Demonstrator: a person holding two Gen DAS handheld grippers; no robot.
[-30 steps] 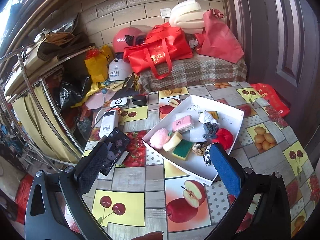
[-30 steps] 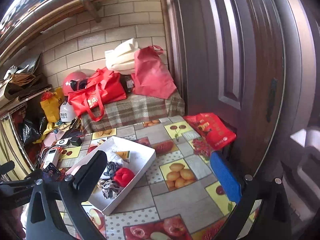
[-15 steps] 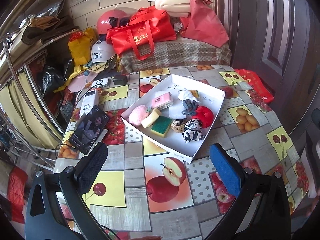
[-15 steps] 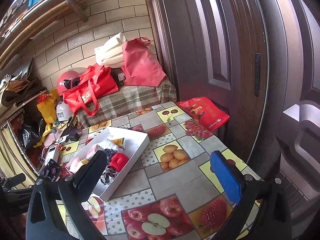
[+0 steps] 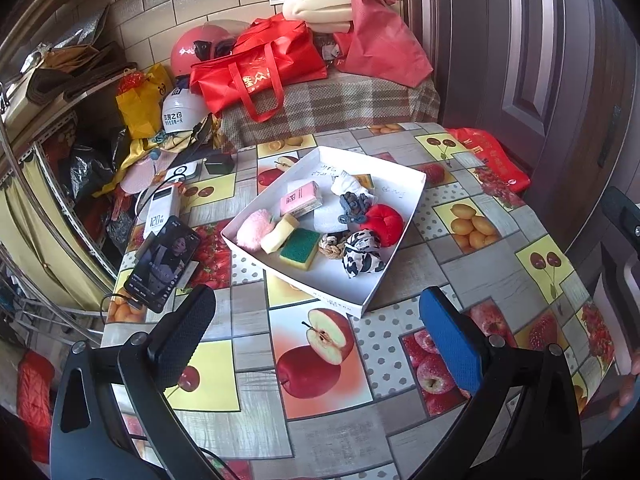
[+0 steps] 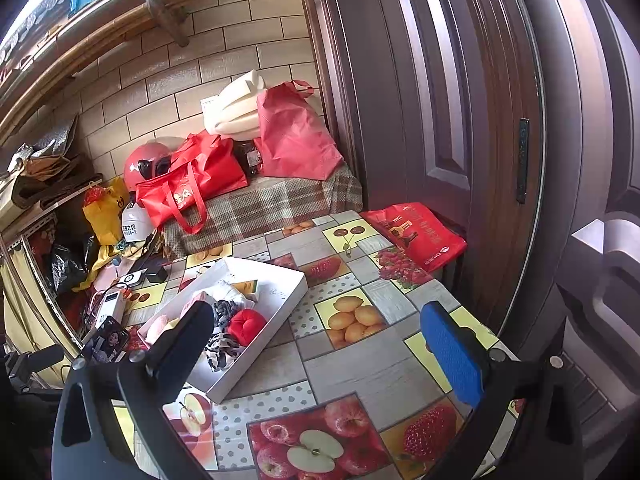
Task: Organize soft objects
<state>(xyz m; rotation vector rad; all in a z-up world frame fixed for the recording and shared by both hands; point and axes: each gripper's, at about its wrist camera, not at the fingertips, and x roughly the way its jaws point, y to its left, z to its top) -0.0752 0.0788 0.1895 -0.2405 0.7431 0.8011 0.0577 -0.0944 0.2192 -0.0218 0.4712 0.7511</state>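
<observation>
Both claws stand released and empty above a fruit-print tablecloth (image 5: pixel 320 432): the left gripper (image 5: pixel 316 332) hangs with its jaws spread wide over a printed apple, the right gripper (image 6: pixel 320 344) likewise spread over bare cloth.

Just ahead of the left claw sits a shallow white tray (image 5: pixel 394 270) holding the soft items: a black-and-white scrunchie (image 5: pixel 362 257), a red plush cushion (image 5: pixel 385 219), a braided tan band (image 5: pixel 332 245), a green-and-yellow sponge (image 5: pixel 299 247), a pink puff (image 5: pixel 254 233), a grey scrunchie (image 5: pixel 354 205) and a pink packet (image 5: pixel 301 199) whose print is too small to read.

To that claw's left, a phone (image 5: pixel 163 263) leans by a power bank (image 5: pixel 161 209) marked "120W".

The pieces lie packed and touching, so a broad grab could likely lift two at once or drag the light tray. A leftward swing risks toppling the phone.

Faint handwriting on the tray floor is illegible.
</observation>
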